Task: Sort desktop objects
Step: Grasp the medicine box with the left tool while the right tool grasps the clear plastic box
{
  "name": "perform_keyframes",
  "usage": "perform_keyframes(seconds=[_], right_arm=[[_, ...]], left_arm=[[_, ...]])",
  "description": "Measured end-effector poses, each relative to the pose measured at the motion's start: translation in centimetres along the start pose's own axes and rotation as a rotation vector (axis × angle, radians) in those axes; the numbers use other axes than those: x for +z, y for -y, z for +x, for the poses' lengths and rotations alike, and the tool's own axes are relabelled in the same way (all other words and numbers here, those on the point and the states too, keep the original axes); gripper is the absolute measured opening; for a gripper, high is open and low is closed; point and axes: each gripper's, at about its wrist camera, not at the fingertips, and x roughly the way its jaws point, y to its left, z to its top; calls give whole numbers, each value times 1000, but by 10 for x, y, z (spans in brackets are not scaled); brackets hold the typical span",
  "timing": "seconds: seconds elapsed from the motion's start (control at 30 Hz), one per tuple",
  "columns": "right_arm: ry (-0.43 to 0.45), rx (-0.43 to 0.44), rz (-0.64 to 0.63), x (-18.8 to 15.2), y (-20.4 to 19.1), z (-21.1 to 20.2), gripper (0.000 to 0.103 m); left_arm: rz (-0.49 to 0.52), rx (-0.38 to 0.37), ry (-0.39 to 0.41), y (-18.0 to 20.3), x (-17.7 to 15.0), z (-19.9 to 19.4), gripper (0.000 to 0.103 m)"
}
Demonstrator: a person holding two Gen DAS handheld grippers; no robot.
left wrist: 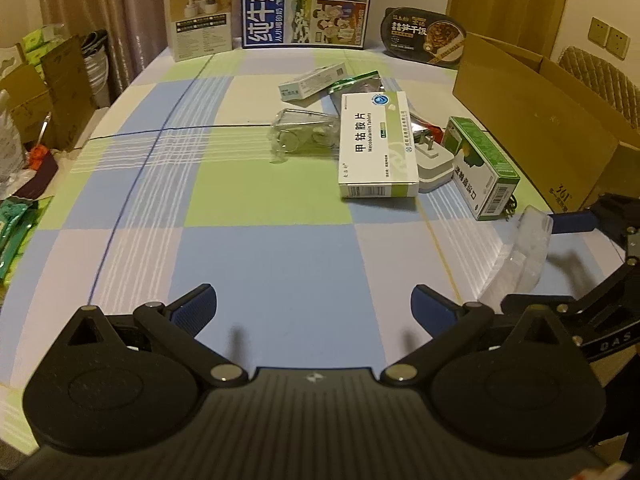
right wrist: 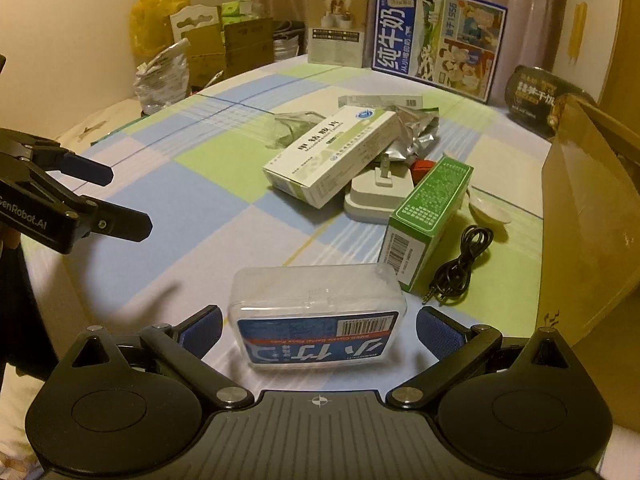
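Right claw (right wrist: 319,330) is spread wide with a clear plastic case (right wrist: 318,314) lying between its blue pads, neither pad visibly touching it. That case sits on the bench (right wrist: 160,184) at the near edge, label facing the camera. It looks light, stiff and smooth, so I would expect it to slip; closing on its two short ends, low on the body, seems the safest hold. Left claw (left wrist: 314,306) is also spread and holds nothing, hovering over bare checked cloth.

Just beyond the case stands a green carton (right wrist: 430,220), with a coiled black cable (right wrist: 464,264) beside it. Further on, a white medicine box (right wrist: 332,156) leans across a white plug adapter (right wrist: 376,196), with crumpled foil packets (right wrist: 416,132) behind. A cardboard box (right wrist: 588,216) on the right is cut off by the frame, and its inside cannot be seen. What the case contains is hard to make out.
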Motion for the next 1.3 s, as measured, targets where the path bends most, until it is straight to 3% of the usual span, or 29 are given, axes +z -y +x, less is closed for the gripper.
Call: perform_keyframes(seconds=[0.2,0.33,0.8,1.3], right_arm=[[3,10,0,0,0,3,100],[3,17,22,-1,3,5,84],[77,-99,148,7,14,-10,83],[88,-176,259,14,36,-5,83]], left_arm=[[6,-19,-9,1,2,12,102],[13,-38,-10,3,3,17,102],[45,-55,14,6,14,29,101],[69,-120,82,18,62,71,101]])
